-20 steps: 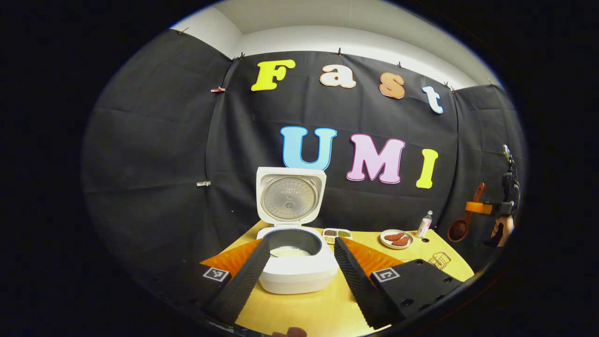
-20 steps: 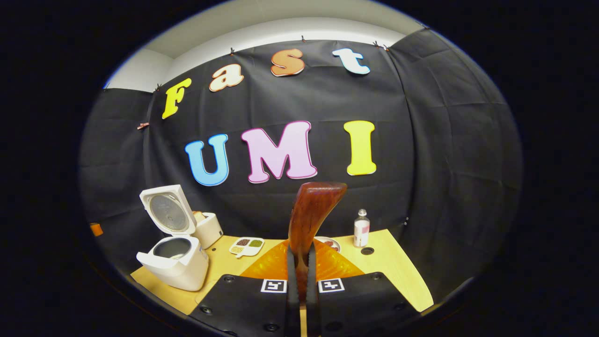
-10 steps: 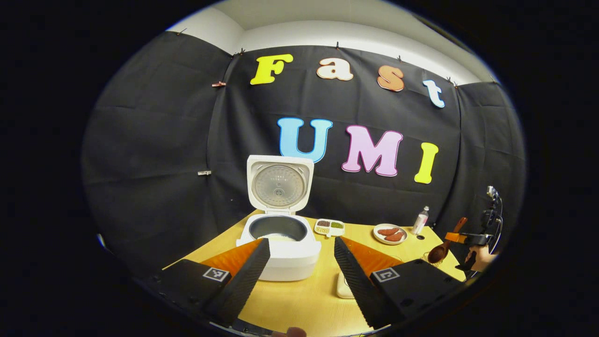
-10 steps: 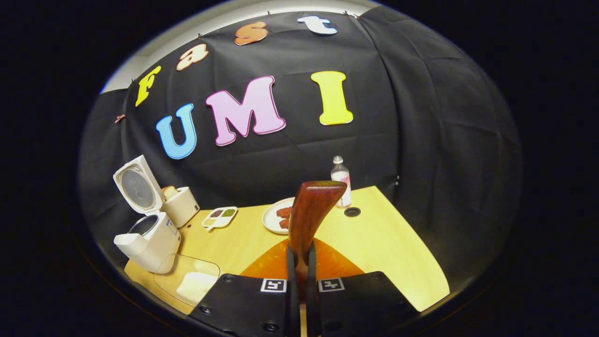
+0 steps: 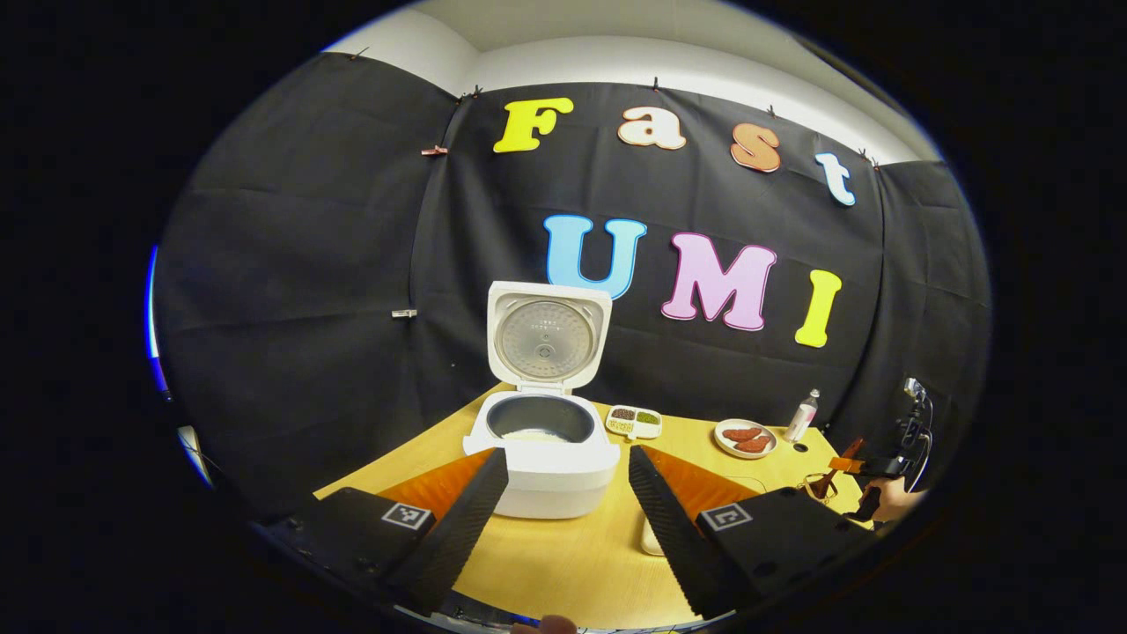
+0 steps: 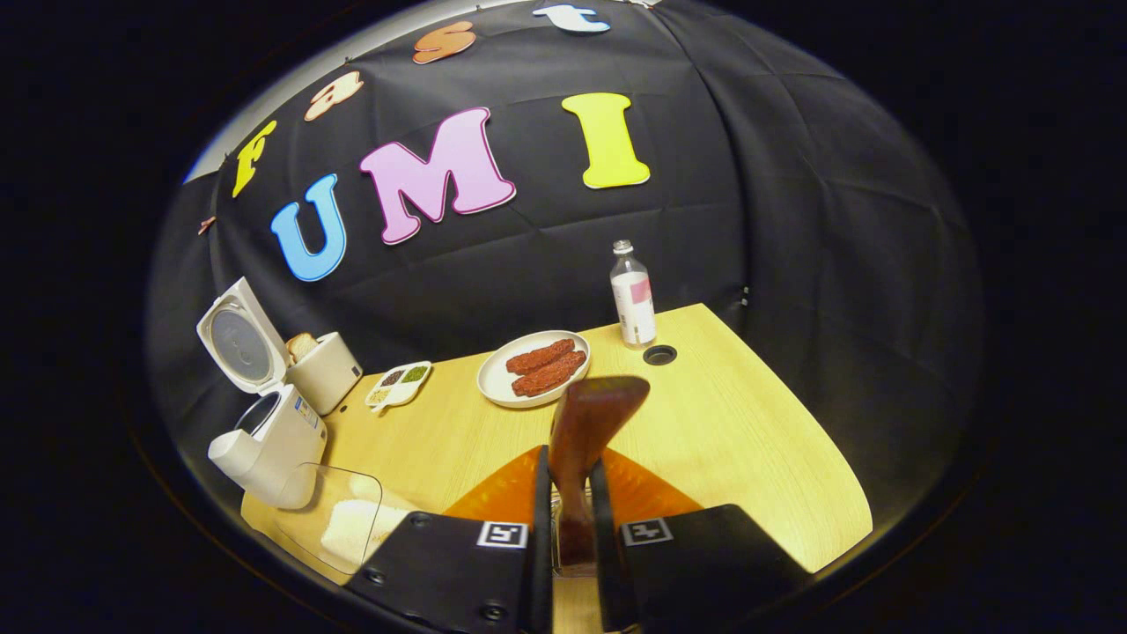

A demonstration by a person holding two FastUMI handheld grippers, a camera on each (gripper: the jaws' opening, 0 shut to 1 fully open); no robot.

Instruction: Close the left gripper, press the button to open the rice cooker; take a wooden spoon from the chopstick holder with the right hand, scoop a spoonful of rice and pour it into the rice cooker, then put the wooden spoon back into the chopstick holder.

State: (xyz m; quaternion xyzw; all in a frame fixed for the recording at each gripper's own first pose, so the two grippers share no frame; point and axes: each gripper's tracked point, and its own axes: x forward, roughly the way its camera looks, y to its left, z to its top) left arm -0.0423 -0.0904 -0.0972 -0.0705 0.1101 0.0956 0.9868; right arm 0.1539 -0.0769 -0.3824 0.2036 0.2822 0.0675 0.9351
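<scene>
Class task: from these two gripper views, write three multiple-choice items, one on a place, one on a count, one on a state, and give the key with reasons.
1. Where does the plate with reddish food stand?
A. Inside the rice cooker
B. On the table, near the bottle
C. On the floor

2. How many reddish pieces lie on the plate?
A. Two
B. Five
C. None

3. What is the state of the rice cooker lid?
A. Shut
B. Raised open
C. Removed, lying on the table

Key:
1 B: it sits on the table, left of the bottle.
2 A: two pieces lie side by side.
3 B: the lid stands upright behind the open pot.
</scene>
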